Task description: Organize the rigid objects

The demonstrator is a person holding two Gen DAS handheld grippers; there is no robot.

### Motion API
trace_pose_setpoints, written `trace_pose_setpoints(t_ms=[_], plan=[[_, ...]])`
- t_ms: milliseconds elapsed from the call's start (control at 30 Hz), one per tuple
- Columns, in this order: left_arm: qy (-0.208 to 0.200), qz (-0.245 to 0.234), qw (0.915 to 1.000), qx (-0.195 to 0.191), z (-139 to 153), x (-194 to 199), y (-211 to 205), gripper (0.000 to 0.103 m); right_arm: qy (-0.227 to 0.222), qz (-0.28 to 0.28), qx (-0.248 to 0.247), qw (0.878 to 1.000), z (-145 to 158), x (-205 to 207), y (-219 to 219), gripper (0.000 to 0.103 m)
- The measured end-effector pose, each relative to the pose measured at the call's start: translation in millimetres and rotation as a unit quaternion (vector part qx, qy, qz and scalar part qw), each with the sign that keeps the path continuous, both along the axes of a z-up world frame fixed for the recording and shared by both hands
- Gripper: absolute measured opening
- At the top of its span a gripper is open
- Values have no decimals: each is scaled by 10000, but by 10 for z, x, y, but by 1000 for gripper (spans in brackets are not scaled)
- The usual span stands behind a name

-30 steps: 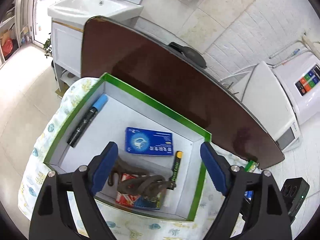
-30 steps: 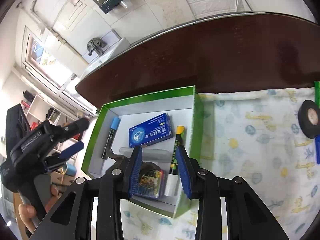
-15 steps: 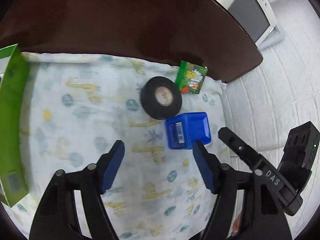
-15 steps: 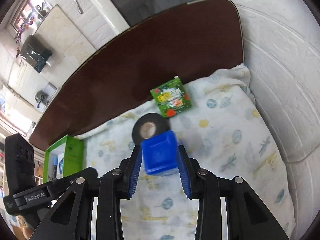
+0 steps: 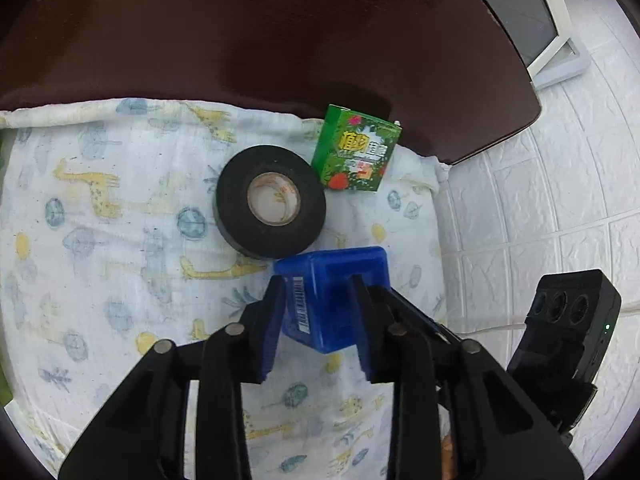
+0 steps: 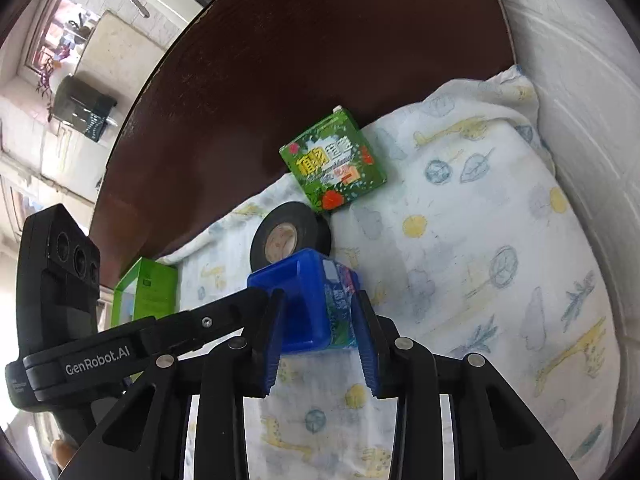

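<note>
1. On the printed cloth (image 5: 100,280), both grippers had closed on the same blue box (image 5: 336,292): the left gripper (image 5: 318,320) clamped it on two sides, and the right gripper (image 6: 316,330) pinched it from the opposite end.
2. A slip seemed the main risk. With two tools sharing one small, smooth box, any uneven pull could twist it out of one pair of pads.
3. A second risk was a knock. The black tape roll (image 5: 271,202) lay just beyond the box, close enough that it may have been touching, so a forward push would likely shove it toward the green carton (image 5: 356,150).
4. That carton sat at the cloth's far edge, partly on the dark table (image 5: 280,32).
5. The blue box sat between each gripper's fingers, near their tips; whether it rested on the cloth or was slightly raised could not be told.
6. The green tray (image 6: 146,290) stood well off to the left, the likely destination.
</note>
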State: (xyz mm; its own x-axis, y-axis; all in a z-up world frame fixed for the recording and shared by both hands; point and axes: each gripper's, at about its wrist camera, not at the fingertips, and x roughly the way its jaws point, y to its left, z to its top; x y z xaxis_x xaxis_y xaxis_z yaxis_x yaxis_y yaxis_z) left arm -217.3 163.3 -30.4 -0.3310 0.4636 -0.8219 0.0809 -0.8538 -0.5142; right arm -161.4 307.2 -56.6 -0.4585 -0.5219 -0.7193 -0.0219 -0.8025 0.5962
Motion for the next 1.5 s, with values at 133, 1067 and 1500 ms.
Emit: trace_pose_setpoints(t_ms=[133,1067,1500], plan=[[50,-28,9999,-84,52,44,21,22,-74,-140,-108,9998,-3,62,-5,30],[1043,1879,9761,-325,913,1298,-2907,27,1061,1785,-247,9779,998,209,-2944,30],[728,2784,9569,-391,556,1583,-3932,32,653,2471,-568,9651,493,1,-4057,30]])
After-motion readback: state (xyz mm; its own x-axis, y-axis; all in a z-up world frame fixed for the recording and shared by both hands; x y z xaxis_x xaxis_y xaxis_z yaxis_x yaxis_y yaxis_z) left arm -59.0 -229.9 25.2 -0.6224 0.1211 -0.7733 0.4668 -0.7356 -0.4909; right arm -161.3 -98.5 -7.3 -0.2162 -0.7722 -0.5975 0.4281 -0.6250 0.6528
